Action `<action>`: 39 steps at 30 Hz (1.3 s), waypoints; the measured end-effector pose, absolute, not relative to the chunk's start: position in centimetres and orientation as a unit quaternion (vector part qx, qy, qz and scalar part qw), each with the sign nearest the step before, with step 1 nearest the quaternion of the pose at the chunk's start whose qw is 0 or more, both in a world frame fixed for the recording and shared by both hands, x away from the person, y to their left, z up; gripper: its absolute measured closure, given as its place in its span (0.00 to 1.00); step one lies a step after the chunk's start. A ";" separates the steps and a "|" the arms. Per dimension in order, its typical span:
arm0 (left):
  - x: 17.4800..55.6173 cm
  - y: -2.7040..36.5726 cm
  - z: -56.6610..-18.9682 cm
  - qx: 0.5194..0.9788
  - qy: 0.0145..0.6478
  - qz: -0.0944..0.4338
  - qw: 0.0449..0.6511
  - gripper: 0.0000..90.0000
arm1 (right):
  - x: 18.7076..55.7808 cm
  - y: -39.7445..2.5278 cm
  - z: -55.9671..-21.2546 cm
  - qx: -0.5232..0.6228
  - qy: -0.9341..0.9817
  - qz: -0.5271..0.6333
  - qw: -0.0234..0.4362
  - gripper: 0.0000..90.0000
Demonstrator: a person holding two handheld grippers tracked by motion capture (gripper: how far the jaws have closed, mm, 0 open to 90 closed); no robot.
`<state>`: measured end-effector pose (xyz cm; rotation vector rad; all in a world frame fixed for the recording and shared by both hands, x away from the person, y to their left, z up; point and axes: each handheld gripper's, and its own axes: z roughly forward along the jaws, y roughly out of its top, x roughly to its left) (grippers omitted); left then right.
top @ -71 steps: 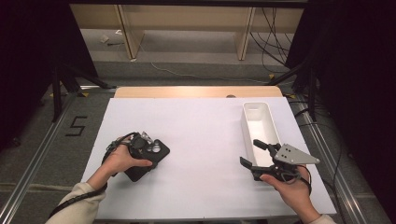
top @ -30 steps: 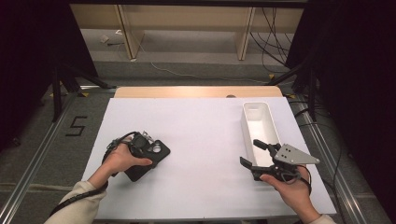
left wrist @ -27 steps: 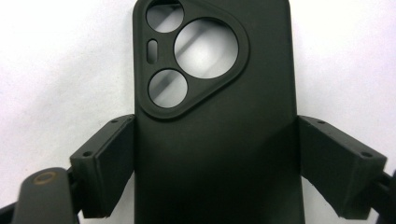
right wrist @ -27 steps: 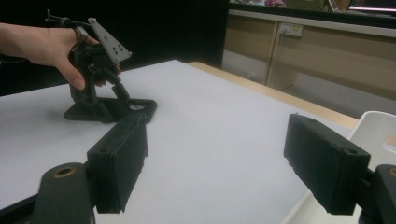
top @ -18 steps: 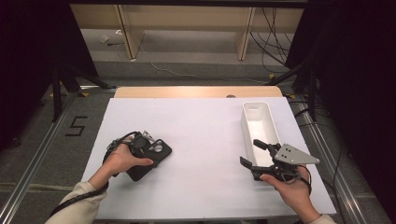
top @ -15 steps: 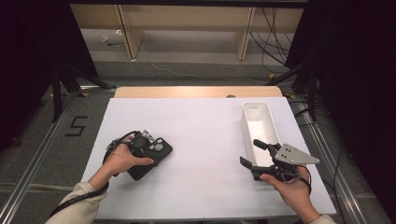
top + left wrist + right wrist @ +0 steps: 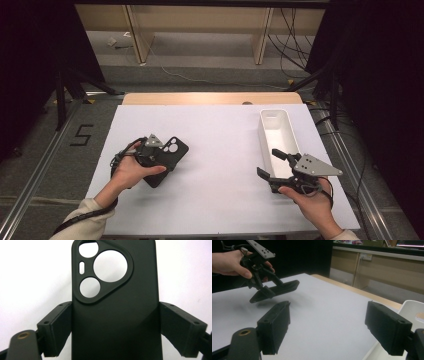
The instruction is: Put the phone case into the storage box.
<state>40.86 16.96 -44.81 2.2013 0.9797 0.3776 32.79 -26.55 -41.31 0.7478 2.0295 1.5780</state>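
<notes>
Case (image 7: pixel 167 155): clamped in your left gripper (image 7: pixel 115 325), lifted near the desk's left edge. Right gripper (image 7: pixel 274 165) fingers apart, idle. Tray (image 7: pixel 287 122) unfilled.

Counter (image 7: pixel 225 150): white sheet over a wooden top; bare wood strip (image 7: pixel 210 98) shows along the 12 o'clock edge. Floor (image 7: pixel 45 150) grey, with a black "5" marking (image 7: pixel 81 135) at 9 o'clock. Metal rails (image 7: pixel 37 165) flank the counter at 9 and 3 o'clock. Wooden shelving (image 7: pixel 200 25) at 12 o'clock, cables (image 7: pixel 290 35) at 1 o'clock. Black curtains (image 7: pixel 30 60) at 10 and 2 o'clock.
</notes>
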 end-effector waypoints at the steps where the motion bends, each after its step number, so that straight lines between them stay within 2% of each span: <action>1: 40.8 16.9 -44.7 0.845 0.377 0.149 0.350 0.17 | 32.8 -26.6 -41.3 0.272 0.737 0.574 0.231 0.23; 11: 39.8 15.8 -43.6 0.806 0.382 0.174 0.418 0.17 | 32.9 -26.5 -41.3 0.275 0.736 0.574 0.231 0.21; 24: 38.4 14.3 -42.9 0.794 0.363 0.197 0.447 0.17 | 33.4 -25.5 -41.2 0.282 0.734 0.575 0.226 0.17; 30: 37.9 13.6 -42.9 0.792 0.354 0.200 0.455 0.17 | 33.7 -24.7 -40.9 0.287 0.732 0.575 0.226 0.10; 39: 37.2 12.4 -42.6 0.790 0.342 0.203 0.467 0.17 | 34.5 -23.2 -40.3 0.285 0.728 0.583 0.221 0.10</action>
